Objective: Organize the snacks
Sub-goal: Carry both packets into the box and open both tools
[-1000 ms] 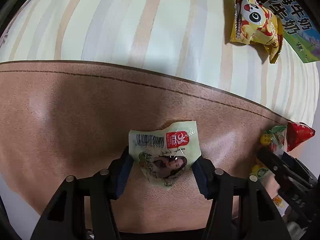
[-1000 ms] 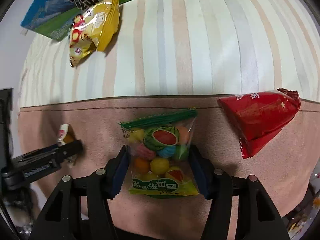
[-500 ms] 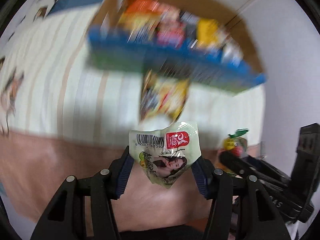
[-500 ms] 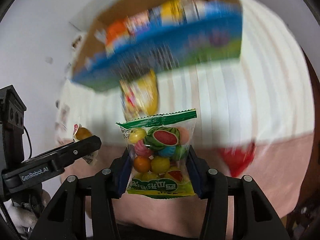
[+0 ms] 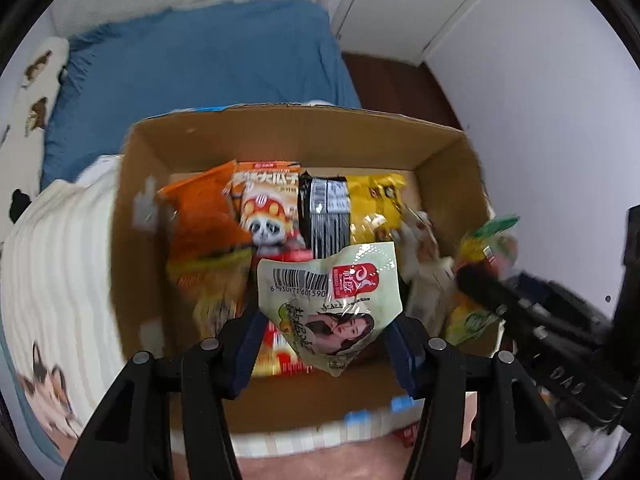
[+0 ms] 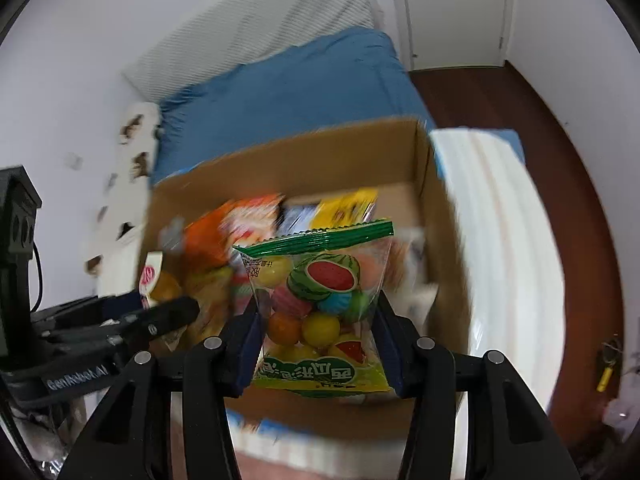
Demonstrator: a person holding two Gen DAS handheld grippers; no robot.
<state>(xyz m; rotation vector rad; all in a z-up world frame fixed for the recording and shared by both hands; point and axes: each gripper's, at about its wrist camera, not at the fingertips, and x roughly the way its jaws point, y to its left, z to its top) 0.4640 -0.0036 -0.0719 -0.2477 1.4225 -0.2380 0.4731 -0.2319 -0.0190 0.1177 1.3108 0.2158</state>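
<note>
My left gripper (image 5: 326, 336) is shut on a pale green snack packet (image 5: 330, 300) with a barcode and a red logo. It hangs above the open cardboard box (image 5: 280, 136). My right gripper (image 6: 316, 340) is shut on a clear bag of fruit-shaped candies (image 6: 320, 300) with a green top seal, also over the box (image 6: 360, 152). Several packets lie in the box: an orange bag (image 5: 200, 216), a panda packet (image 5: 266, 208), a black packet (image 5: 326, 212) and a yellow one (image 5: 376, 204). The right gripper's candy bag (image 5: 486, 256) shows at the right of the left wrist view.
The box stands on a striped cream blanket (image 6: 504, 240) on a bed with a blue sheet (image 5: 200, 64). A white wall (image 5: 540, 100) and dark wood floor (image 6: 560, 120) lie to the right. The other gripper's body (image 6: 100, 328) fills the left of the right wrist view.
Both grippers rose from the brown and striped blanket and swung forward, still holding their packets. The box, earlier far away, now lies directly below them with its inside in view.
</note>
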